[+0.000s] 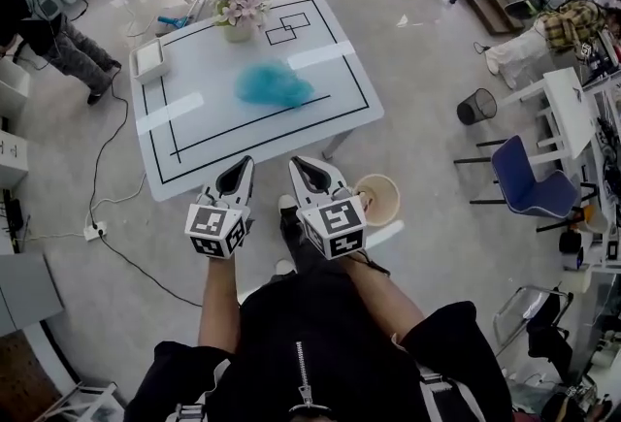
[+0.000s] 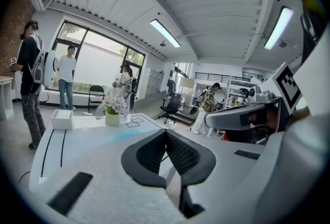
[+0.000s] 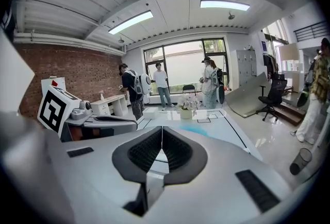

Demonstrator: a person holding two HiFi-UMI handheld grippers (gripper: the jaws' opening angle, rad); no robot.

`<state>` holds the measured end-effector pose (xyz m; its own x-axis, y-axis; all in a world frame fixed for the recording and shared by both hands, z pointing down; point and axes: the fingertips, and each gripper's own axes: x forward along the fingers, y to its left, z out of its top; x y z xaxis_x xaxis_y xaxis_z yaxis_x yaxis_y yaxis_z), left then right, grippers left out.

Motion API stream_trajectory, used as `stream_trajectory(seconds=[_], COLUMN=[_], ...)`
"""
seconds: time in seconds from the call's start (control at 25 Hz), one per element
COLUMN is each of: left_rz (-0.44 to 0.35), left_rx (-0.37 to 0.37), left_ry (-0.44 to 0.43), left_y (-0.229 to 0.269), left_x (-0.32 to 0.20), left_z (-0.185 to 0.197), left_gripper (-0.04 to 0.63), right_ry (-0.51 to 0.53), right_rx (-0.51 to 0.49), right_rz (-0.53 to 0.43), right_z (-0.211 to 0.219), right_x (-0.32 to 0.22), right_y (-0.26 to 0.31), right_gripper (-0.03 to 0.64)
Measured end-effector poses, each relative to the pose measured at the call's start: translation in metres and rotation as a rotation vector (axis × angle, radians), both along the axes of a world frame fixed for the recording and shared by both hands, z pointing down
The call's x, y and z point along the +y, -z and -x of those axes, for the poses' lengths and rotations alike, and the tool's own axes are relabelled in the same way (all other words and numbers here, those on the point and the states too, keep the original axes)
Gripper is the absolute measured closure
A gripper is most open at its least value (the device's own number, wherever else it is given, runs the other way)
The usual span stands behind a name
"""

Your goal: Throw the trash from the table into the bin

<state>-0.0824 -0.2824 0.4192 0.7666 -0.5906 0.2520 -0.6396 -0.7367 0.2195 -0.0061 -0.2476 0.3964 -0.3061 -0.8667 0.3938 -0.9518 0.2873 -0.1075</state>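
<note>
Hovering short of the table (image 1: 340, 42) at its near edge, low centre of the head view, both tools are empty. The left gripper (image 1: 242, 165) has its jaws pressed together and the right gripper (image 1: 297, 163) is the same: tips meet, nothing btwn them in either gripper view.

The blue trash (image 1: 275, 85) lies mid-table, upper centre of the head view, well apart from both tools. It's a crumpled heap, thin film or tissue, can't tell which. Prob. very light, soft and crushable, not fragile, maybe slick if plastic. Best hold, I'd say: pinch a raised fold near the top or the near side, not the flat skirt. Jaws must open first. A loose wad could trail or slip out on the way over, so a deep bite makes sense.

The bin (image 1: 376, 199), beige and round, stands on the floor just beside the table's lower-right corner, right of the right gripper. A black mesh bin (image 1: 476, 106) sits farther right, well apart.

Only the head view gives the trash's full outline and the beige bin; neither gripper view shows that bin. The gripper views look low across the tabletop, so the trash is just a thin blue streak, but they show the ribbed pads closed. They also show the flower pot (image 1: 238, 11) and white box (image 1: 150, 59) side-on, w/ people standing by the windows.
</note>
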Motion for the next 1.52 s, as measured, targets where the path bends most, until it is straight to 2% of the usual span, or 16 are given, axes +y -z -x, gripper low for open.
stream_trajectory(seconds=[0.28, 0.6, 1.04, 1.28, 1.52], left_rz=[-0.001, 0.03, 0.077, 0.095, 0.111], left_rx=[-0.015, -0.025, -0.029, -0.041, -0.057], left_ry=[0.024, 0.064, -0.008, -0.042, -0.045], left_y=[0.006, -0.006, -0.026, -0.038, -0.049], left_x=[-0.071, -0.123, -0.16, -0.172, -0.18], left_z=[-0.025, -0.027, -0.029, -0.03, -0.015], left_gripper=[0.589, 0.589, 0.589, 0.589, 0.589], right_ry=[0.043, 0.078, 0.047, 0.018, 0.019], right_rx=[0.014, 0.031, 0.085, 0.153, 0.222], right_rz=[0.012, 0.049, 0.144, 0.22, 0.295], right_z=[-0.028, -0.044, -0.042, -0.053, -0.064], right_x=[-0.077, -0.135, -0.166, -0.192, -0.214], right_y=[-0.002, -0.019, -0.059, -0.102, -0.155], right_gripper=[0.606, 0.606, 0.603, 0.478, 0.397])
